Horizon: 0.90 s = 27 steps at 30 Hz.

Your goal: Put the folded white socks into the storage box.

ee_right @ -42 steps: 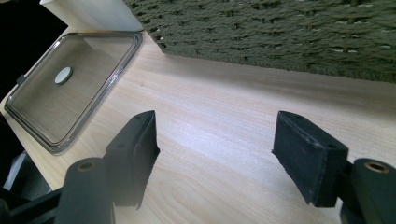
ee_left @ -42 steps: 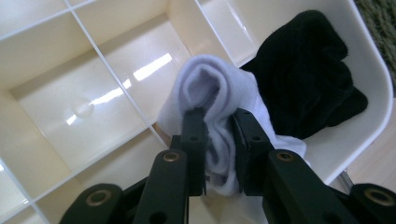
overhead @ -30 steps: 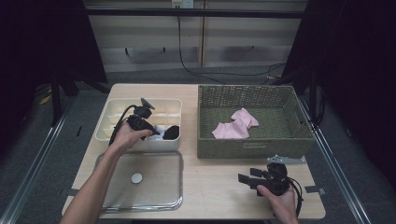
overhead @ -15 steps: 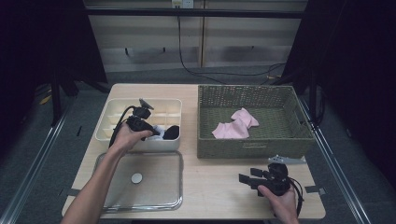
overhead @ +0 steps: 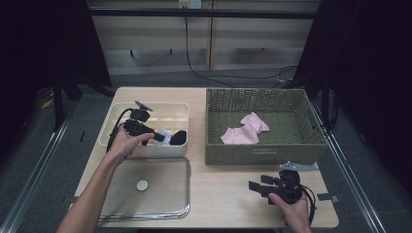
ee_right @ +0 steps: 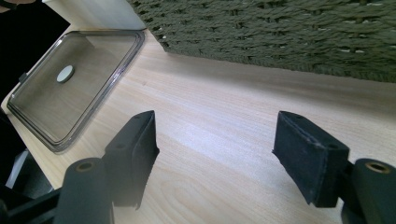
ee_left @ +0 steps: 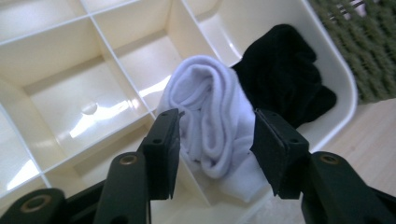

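A rolled white sock (ee_left: 212,121) in the divided cream organizer (ee_left: 70,88) is straddled by the left gripper (ee_left: 215,140), jaws part open; the right gripper (ee_right: 215,154) is held wide open, empty.

A rolled white sock (ee_left: 212,116) stands upright in a corner compartment of a cream divided box (ee_left: 70,88); soft, ribbed, loosely folded; a bundled black sock (ee_left: 285,74) sits touching it in the neighbouring end compartment.

High view overhead facing forward, 2 close gripper views, clear lid (overhead: 145,189) shared
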Tool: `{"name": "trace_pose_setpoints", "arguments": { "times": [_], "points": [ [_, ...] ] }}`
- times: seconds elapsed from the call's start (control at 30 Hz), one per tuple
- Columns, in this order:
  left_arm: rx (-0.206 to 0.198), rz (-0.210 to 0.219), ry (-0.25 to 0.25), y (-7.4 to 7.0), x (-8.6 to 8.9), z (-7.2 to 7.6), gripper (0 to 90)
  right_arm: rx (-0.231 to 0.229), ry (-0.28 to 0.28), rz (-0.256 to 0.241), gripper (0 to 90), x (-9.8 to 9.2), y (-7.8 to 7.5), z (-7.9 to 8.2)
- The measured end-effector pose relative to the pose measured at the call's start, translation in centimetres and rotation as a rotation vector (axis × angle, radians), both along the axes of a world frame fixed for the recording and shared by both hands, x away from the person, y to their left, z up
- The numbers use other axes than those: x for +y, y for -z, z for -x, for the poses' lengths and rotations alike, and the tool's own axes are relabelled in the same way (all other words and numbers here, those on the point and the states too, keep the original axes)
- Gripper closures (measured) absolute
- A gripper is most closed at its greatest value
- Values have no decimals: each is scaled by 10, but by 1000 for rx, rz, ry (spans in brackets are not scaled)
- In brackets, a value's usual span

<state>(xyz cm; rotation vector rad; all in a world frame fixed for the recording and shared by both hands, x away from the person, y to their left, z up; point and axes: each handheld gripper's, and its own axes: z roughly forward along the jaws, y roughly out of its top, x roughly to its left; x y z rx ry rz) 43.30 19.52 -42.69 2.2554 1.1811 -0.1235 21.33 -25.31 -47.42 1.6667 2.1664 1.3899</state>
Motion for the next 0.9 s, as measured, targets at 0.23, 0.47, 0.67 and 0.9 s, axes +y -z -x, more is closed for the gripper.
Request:
{"name": "trace_pose_setpoints", "arguments": {
  "times": [0.23, 0.47, 0.67, 0.9],
  "points": [
    [-28, 28, -14, -7, 9, 8, 501, 4, -2, 3, 297, 1, 1, -1],
    [-6, -12, 26, 2, -4, 7, 524, 4, -8, 6, 296, 2, 1, -1],
    [5, -11, 26, 10, -6, -1, 766, 11, -4, 4, 296, 1, 2, -1],
    [20, -46, 16, 18, -9, -5, 799, 1, -8, 8, 296, 1, 1, 0]
  ]
}}
